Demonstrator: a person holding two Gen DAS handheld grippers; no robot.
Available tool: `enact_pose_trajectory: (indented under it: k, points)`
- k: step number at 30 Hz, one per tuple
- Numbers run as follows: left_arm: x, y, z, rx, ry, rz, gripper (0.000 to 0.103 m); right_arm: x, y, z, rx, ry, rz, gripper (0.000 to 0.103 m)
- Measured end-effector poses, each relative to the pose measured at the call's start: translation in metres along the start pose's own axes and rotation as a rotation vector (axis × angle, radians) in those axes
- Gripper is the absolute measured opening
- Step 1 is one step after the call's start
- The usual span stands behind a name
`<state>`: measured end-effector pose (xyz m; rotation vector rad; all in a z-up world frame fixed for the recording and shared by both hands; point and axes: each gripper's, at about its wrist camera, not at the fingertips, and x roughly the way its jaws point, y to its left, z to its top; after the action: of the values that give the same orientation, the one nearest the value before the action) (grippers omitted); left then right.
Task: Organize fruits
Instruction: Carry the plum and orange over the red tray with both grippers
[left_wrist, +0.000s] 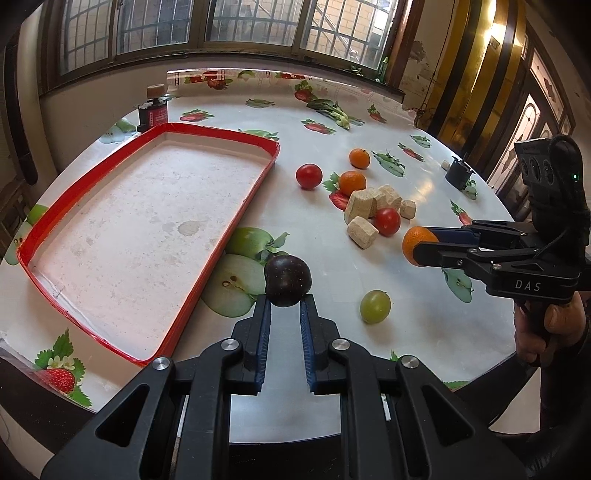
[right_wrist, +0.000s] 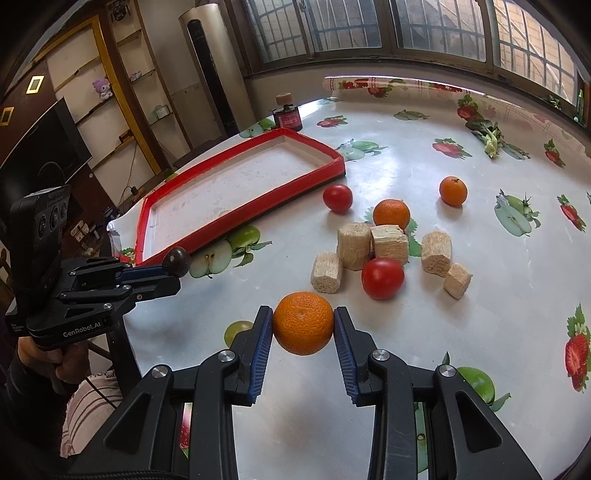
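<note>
While both grippers are carrying fruit, neither piece is yet inside the red-rimmed tray (left_wrist: 207, 254). The left gripper (left_wrist: 286, 301) is clenching a dark plum (left_wrist: 288, 280) at the very tips of its blue pads; in the right wrist view the plum appears lifted clear of the table (left_wrist: 406, 325), hanging just outside the tray's near long rim. That position suggests the plum is being staged for a short carry over the rim — the tray is lying on the left gripper's own side, so this arm has the shorter route.

The right gripper (right_wrist: 303, 323) is gripping a mandarin (right_wrist: 303, 323) across its widest part, pads pressing both flanks, which is giving a secure hold on a round, slightly yielding skin. It is being held above the tablecloth, well apart from the tray.

Remaining fruit is sitting loose on the table: two tomatoes (left_wrist: 309, 176) (left_wrist: 386, 221), two further mandarins (left_wrist: 352, 182) (left_wrist: 359, 158) and a green grape (left_wrist: 375, 306). Straw-coloured blocks (left_wrist: 364, 206) are crowding the nearer tomato — touching it, by appearance — and are likely to complicate that pickup. The tray is holding nothing so far; the task is judged to be at an early stage.

The plum's tip-only grip is the weaker one and is risking a slip.
</note>
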<state>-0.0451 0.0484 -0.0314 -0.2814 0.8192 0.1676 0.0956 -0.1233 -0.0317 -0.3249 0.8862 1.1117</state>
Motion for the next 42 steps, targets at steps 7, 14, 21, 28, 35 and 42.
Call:
enact_pose_trajectory:
  k: [7,14,21,28,35,42]
  points:
    - [-0.011,0.011,0.011,-0.028,-0.033,0.031,0.013,0.004,0.012,0.017,-0.033,-0.015,0.028,0.034]
    - [-0.018,0.028,0.017,-0.064,-0.055,0.062,0.013,0.010,0.024,0.033,-0.057,-0.022,0.050,0.034]
    - [-0.021,0.048,0.023,-0.102,-0.069,0.088,0.013,0.021,0.035,0.050,-0.081,-0.022,0.070,0.034]
    - [-0.024,0.067,0.028,-0.137,-0.078,0.118,0.013,0.035,0.048,0.071,-0.108,-0.024,0.092,0.034]
    - [-0.020,0.087,0.032,-0.181,-0.073,0.156,0.013,0.055,0.061,0.099,-0.117,-0.030,0.107,0.034]
    - [-0.014,0.107,0.038,-0.214,-0.062,0.198,0.014,0.084,0.071,0.134,-0.136,-0.030,0.099,0.034]
